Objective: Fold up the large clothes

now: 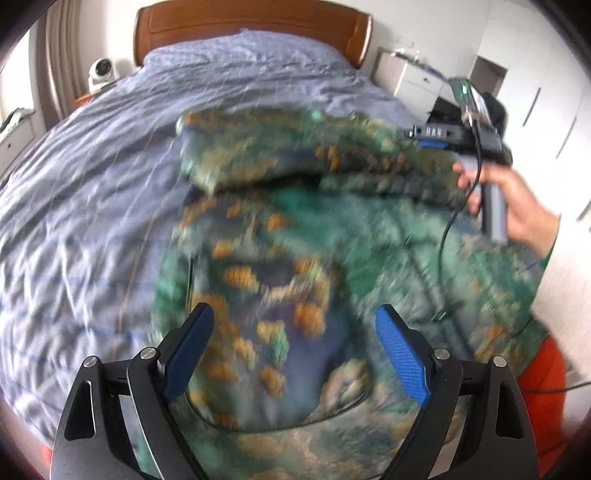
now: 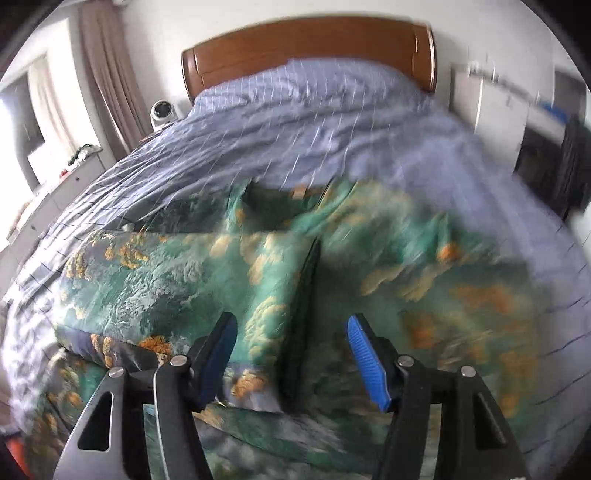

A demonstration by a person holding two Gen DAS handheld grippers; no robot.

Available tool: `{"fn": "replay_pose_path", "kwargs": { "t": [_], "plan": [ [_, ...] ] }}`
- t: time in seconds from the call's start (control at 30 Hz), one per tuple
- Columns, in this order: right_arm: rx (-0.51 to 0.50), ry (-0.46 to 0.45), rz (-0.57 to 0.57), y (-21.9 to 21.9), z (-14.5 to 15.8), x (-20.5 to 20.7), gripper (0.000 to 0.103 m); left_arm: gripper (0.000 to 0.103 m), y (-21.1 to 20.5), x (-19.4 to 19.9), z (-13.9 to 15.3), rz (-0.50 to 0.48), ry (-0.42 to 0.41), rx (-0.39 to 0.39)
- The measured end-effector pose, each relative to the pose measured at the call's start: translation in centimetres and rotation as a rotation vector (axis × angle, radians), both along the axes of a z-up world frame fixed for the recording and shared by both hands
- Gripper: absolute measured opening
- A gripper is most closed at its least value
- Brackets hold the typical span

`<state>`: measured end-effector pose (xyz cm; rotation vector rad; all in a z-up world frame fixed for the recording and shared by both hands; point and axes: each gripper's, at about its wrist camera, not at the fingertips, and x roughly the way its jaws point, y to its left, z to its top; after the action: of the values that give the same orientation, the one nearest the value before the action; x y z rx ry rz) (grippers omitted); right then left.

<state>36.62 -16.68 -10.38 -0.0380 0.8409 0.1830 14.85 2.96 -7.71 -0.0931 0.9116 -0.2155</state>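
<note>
We see wrinkled blue-grey striped bedspread [image 1: 92, 206] covering bed, wooden headboard [image 1: 251, 26] behind. Green garment [image 1: 288, 280] with orange patches, soft and rumpled, lies on bedspread, one part folded over on top. Left hand-held gripper [image 1: 295, 350]: blue ribbed pads wide apart, nothing between them, above garment. Only left view shows right hand [image 1: 517, 206] gripping handle of right hand-held gripper [image 2: 291, 354]. Right view: pads spread wide, holding nothing. We cannot make out garment type; motion blur smears print.
</note>
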Motion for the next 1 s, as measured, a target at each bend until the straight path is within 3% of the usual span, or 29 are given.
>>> {"fn": "replay_pose_path", "kwargs": {
  "t": [0.13, 0.27, 0.37, 0.53, 0.7, 0.77, 1.0],
  "plan": [
    [-0.024, -0.136, 0.064, 1.0, 2.9, -1.6, 0.064, 0.094, -0.2, 2.8, 4.0, -0.031, -0.045, -0.019],
    [0.053, -0.103, 0.205, 3.4, 2.4, -1.3, 0.064, 0.095, -0.4, 6.7, 6.4, -0.036, -0.061, -0.046],
    [0.033, -0.045, 0.225, 4.4, 0.1, 0.4, 0.064, 0.098, -0.4, 11.4, 6.7, -0.033, -0.088, -0.065],
    [0.046, 0.157, 0.14, 3.4, -5.5, 2.8, 0.064, 0.096, 0.5, 19.6, 1.6, 0.093, -0.052, -0.046],
    [0.048, 0.153, 0.124, 3.4, -6.2, 2.8, 0.064, 0.091, 0.9, 23.5, -6.8, 0.131, 0.093, 0.014],
    [0.047, 0.156, 0.128, 3.5, -6.3, 2.9, 0.064, 0.091, 0.4, 23.4, -9.3, 0.107, 0.086, 0.059],
    [0.034, 0.144, 0.128, 3.5, -6.7, 2.8, 0.064, 0.092, 0.6, 22.6, -9.3, 0.099, 0.067, 0.049]
  ]
}}
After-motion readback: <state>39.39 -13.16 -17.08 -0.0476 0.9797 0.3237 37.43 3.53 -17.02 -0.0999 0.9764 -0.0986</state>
